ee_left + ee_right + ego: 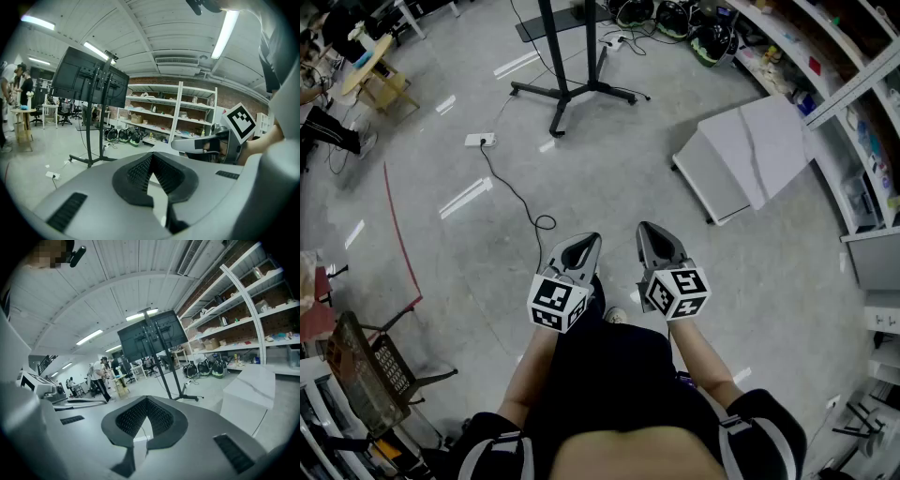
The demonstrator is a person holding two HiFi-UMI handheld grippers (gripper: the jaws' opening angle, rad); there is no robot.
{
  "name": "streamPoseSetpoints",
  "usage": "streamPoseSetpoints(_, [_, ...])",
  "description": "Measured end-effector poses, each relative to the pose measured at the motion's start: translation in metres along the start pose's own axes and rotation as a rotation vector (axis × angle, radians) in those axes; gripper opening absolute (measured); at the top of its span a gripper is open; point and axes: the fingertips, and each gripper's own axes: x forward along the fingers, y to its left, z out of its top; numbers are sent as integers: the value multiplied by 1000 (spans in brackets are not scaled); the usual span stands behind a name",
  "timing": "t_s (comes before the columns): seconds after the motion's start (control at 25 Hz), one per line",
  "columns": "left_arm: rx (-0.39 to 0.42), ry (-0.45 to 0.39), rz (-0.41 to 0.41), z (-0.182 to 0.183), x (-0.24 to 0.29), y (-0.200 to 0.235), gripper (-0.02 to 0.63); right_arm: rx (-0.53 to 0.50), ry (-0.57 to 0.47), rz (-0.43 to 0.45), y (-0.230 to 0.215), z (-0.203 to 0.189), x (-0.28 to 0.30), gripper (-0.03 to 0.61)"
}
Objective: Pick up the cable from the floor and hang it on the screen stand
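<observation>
- The left gripper (589,240) is held low in front of the person's dark-clothed body. Its smooth grey plastic shell carries a black-and-white marker cube. In the left gripper view (152,157) its ribbed black pads meet at the tip in a closed V, with nothing clamped between them.
- The right gripper (645,228) sits just beside it, pointing the same way, away from the person and slightly downward. In the right gripper view (146,400) its jaws are likewise pressed together and empty.
- On the floor (609,178), which is glossy grey concrete with pale streaks of glare, a small white socket block (481,140) lies toward the far left.
- The cable (520,199), thin, black and limp, lies flat on the floor. Its long axis runs on a slant from the socket block toward the person. It ends in a small round loop just ahead of the left gripper's tips, and neither gripper touches it.
- The screen stand (572,91) stands at the far edge of the floor, well apart from the cable's loop. It has a black metal pole rising from slim splayed legs. In the left gripper view (96,117) it carries dark flat screens.
- To the right a pale, flat-faced rectangular block (759,141) with a dark vein line rests on the floor.
- White shelving (853,80) lines the right edge.
</observation>
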Motion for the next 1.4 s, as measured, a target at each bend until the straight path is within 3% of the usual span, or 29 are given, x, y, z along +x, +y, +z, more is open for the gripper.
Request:
streamPoseSetpoints(0.12, [-74,-5,-26,3,7,-5,3,12,-7,-11,0,1,1,23])
streamPoseSetpoints(0.24, [-92,-10,-34,12,19,2,3,22,-10,-29,-5,9,11,23])
streamPoseSetpoints(0.44, [-69,-30,-70,38,48,32,3,25,-40,-91,-19,35,44,23])
streamPoseSetpoints(0.64, [-25,-52,-156,63,80,50,3,35,-78,-168,-39,59,71,23])
streamPoseSetpoints(0.84, [-3,-18,-229,71,104,61,3,61,-93,-245,-59,75,88,25])
streamPoseSetpoints(1.08, [-22,-19,-226,84,133,78,3,44,-126,-294,-82,99,101,25])
streamPoseSetpoints(1.4, [-38,-3,-226,89,178,92,3,28,-165,-274,-103,121,136,25])
